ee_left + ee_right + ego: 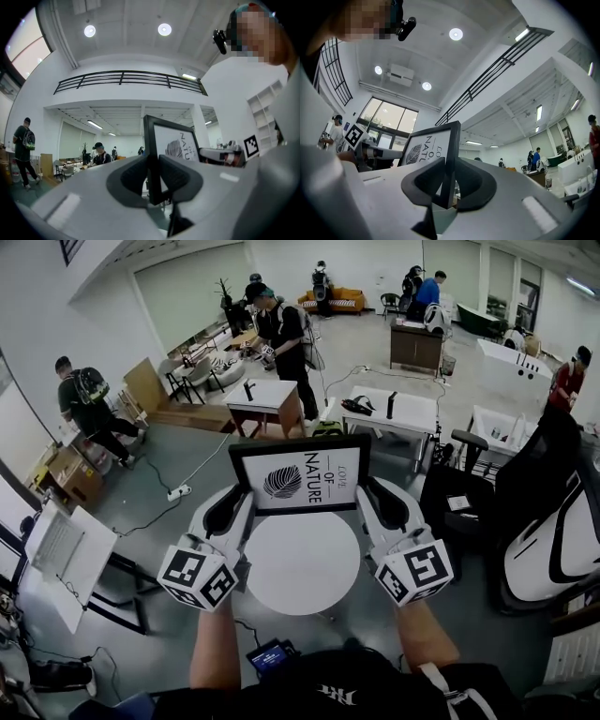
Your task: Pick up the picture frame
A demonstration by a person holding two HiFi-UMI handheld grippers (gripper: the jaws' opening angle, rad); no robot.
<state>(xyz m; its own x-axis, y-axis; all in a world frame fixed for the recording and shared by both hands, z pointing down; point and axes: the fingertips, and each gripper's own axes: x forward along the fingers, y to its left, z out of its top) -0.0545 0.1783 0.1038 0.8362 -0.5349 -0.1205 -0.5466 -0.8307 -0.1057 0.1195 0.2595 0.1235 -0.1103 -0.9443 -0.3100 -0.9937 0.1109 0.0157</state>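
Observation:
A black picture frame (300, 474) with a white print of a leaf hangs in the air above a round white table (302, 563), held from both sides. My left gripper (236, 506) is shut on the frame's left edge (151, 159). My right gripper (367, 501) is shut on its right edge (451, 159). In the left gripper view the dark pads (133, 176) press both faces of the black border. The right gripper view shows the same grip, with the print (426, 147) facing left.
A black and white office chair (534, 521) stands at the right. White desks (394, 413) and a small wooden table (262, 399) stand beyond the frame. Several people stand further back. A white board on a stand (70, 559) is at the left.

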